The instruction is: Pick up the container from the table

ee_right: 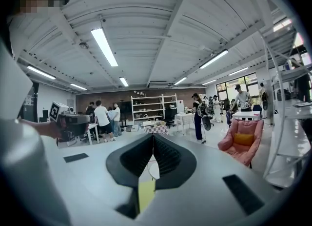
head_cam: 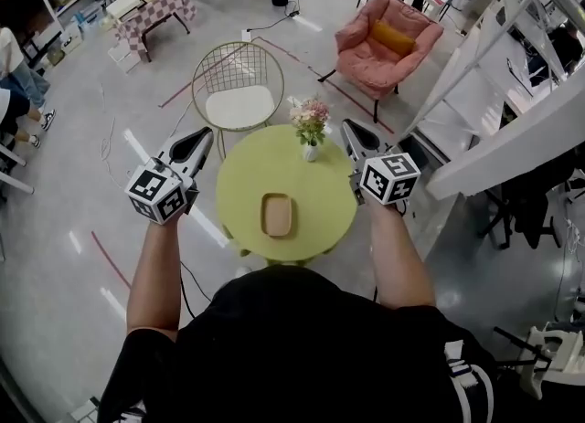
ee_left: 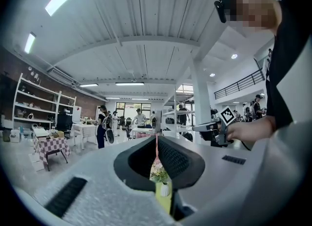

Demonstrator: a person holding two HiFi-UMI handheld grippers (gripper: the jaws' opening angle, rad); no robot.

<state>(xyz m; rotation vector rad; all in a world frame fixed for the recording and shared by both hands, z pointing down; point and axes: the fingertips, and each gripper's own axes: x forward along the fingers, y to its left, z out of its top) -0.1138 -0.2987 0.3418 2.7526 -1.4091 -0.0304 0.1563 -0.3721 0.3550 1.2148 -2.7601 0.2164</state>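
Left claw (head_cam: 203, 136) and right claw (head_cam: 349, 127) are pressed together, empty, in my hands. The tan container (head_cam: 276, 215) lies on the green table (head_cam: 245, 179).

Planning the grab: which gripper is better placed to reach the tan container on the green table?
Probably left. Both are shut and similarly far from the container, but the flower vase stands close by the right gripper, while nothing lies between the left gripper and the container.

Flower vase (head_cam: 311, 131) near wire chair (head_cam: 239, 92); pink armchair (head_cam: 386, 42) right; checkered table (head_cam: 151, 8) far left
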